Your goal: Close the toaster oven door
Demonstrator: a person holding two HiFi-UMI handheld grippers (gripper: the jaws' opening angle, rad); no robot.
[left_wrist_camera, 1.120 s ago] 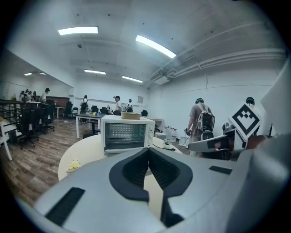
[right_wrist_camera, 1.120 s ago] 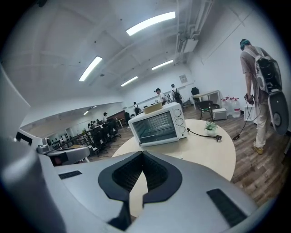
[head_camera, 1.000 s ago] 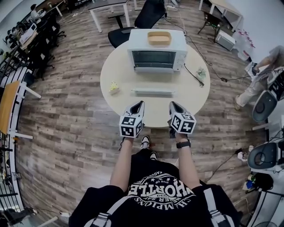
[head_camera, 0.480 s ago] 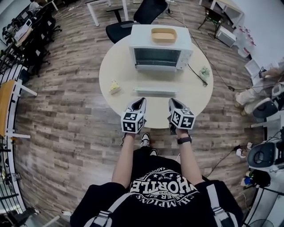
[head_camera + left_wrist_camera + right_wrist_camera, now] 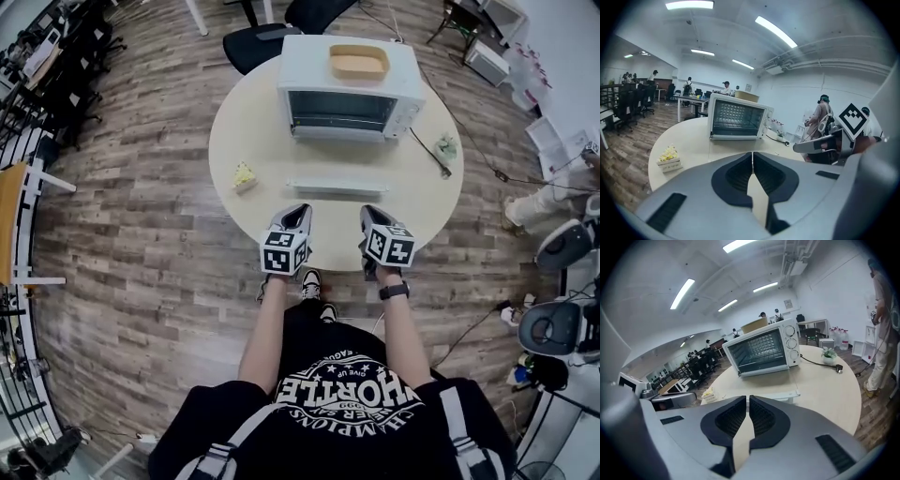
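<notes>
A white toaster oven (image 5: 349,89) stands at the far side of the round table (image 5: 244,225). Its glass door (image 5: 337,187) hangs open, lying flat toward me with the handle bar at its near edge. Both grippers hover over the table's near edge, short of the door. My left gripper (image 5: 298,217) is shut and holds nothing; my right gripper (image 5: 367,217) is likewise shut and holds nothing. The left gripper view has the oven (image 5: 736,117) ahead of the closed jaws (image 5: 752,154). The right gripper view looks over its closed jaws (image 5: 747,398) at the oven (image 5: 761,350) and flat door (image 5: 778,387).
A slice of cake (image 5: 245,176) sits on the table's left part. A small plant (image 5: 446,147) and the power cable (image 5: 427,155) lie at the right. A wooden tray (image 5: 358,62) rests on the oven. An office chair (image 5: 267,37) stands behind the table; a person (image 5: 553,202) is at the right.
Both grippers have sunk a little and moved forward over the table's near edge, still shut. The oven and its open door have not moved.
</notes>
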